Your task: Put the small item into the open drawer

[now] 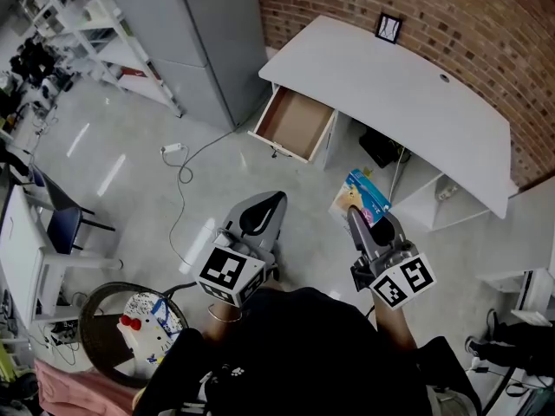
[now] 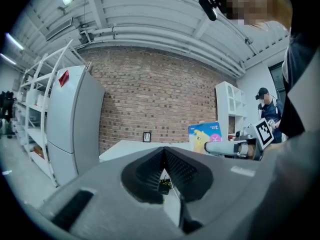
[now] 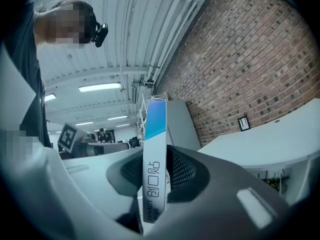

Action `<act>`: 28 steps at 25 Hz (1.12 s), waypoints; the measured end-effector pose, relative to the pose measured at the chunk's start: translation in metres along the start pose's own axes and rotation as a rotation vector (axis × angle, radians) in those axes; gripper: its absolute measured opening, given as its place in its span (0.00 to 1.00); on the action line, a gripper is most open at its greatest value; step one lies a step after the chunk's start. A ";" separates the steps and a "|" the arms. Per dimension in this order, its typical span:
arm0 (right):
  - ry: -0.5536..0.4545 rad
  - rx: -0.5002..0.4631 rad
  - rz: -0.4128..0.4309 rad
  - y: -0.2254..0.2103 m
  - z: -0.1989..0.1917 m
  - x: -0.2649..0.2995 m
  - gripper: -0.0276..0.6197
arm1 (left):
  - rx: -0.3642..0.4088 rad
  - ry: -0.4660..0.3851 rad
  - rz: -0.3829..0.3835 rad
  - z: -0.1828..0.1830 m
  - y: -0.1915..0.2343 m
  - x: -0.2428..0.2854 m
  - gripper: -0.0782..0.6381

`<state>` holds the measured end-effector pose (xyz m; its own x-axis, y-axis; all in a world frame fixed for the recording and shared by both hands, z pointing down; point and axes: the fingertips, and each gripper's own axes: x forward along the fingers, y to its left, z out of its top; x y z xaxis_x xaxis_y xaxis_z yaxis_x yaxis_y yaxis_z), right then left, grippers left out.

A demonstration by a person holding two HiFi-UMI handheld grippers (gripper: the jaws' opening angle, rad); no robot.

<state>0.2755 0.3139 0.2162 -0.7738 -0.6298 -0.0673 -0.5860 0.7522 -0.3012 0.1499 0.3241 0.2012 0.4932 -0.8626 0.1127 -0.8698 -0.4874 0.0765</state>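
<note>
My right gripper (image 1: 356,216) is shut on a small flat box (image 1: 366,196) printed in blue, yellow and pink, and holds it upright above the floor. In the right gripper view the box's narrow white and blue edge (image 3: 154,159) stands between the two jaws (image 3: 154,186). The open drawer (image 1: 295,124) shows a bare brown inside and juts out from the left end of the white desk (image 1: 408,94), ahead of both grippers. My left gripper (image 1: 267,204) hangs to the left of the box, jaws together at the tips (image 2: 163,153) with nothing in them.
A grey cabinet (image 1: 208,33) stands left of the drawer, and white shelving (image 1: 78,16) further left. A cable and plug (image 1: 184,165) lie on the floor. A round bin (image 1: 108,332) is at my lower left. A brick wall (image 1: 434,16) backs the desk.
</note>
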 end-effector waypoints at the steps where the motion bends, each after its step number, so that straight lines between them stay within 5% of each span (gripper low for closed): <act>1: 0.003 -0.001 -0.001 0.000 -0.001 0.006 0.17 | -0.005 -0.001 0.000 -0.001 0.007 0.002 0.10; 28: 0.010 0.016 -0.178 -0.037 -0.006 0.153 0.17 | -0.024 0.016 -0.122 0.010 0.171 0.071 0.10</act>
<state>0.1775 0.1905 0.2224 -0.6605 -0.7508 -0.0023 -0.7101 0.6257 -0.3228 0.0365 0.1784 0.2126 0.5955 -0.7947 0.1174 -0.8030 -0.5848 0.1145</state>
